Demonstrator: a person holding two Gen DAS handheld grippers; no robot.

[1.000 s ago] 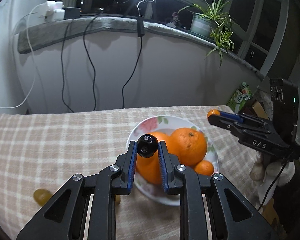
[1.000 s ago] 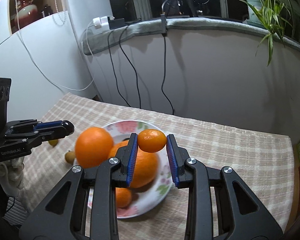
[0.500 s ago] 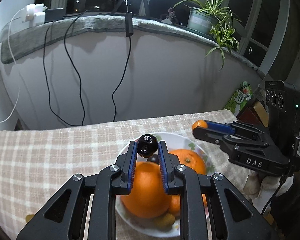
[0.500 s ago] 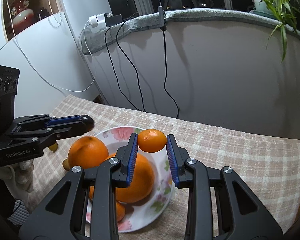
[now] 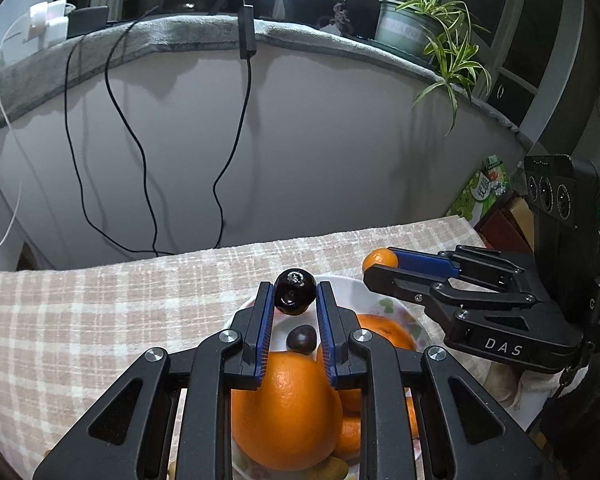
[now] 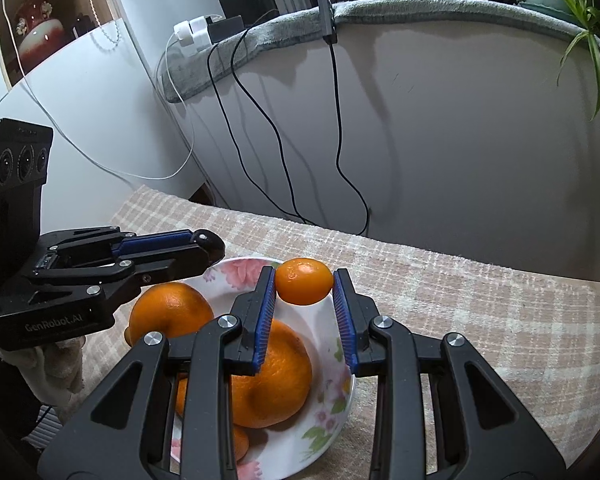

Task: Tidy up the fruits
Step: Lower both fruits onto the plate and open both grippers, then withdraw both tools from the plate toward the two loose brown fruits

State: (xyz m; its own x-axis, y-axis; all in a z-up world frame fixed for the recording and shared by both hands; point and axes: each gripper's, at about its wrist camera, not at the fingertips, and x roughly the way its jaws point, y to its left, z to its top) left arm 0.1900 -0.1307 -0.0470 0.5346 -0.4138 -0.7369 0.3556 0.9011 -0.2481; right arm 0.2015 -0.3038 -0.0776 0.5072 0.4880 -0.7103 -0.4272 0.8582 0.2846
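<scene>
Fruits sit piled on a floral plate (image 6: pixel 342 364) on the checked tablecloth (image 6: pixel 480 304): two large oranges (image 6: pixel 274 376), smaller orange ones tucked beneath them, and one dark round fruit (image 5: pixel 301 338) lying on the plate's white surface behind the oranges. Left gripper (image 5: pixel 295 292) is clamped on a glossy black cherry-like fruit (image 5: pixel 295 291), pinched at the fingertips between the blue pads, held above the far side of the plate. Right gripper (image 6: pixel 304 282) is clamped on a small oval kumquat (image 6: pixel 304 281), also at the fingertips, above the plate's far rim. Both grippers point down at a slant toward the plate from opposite sides, their tips near each other but apart. Black cables (image 5: pixel 236 152) hang down the grey wall behind the table, under a ledge with a spider plant (image 5: pixel 432 28)
</scene>
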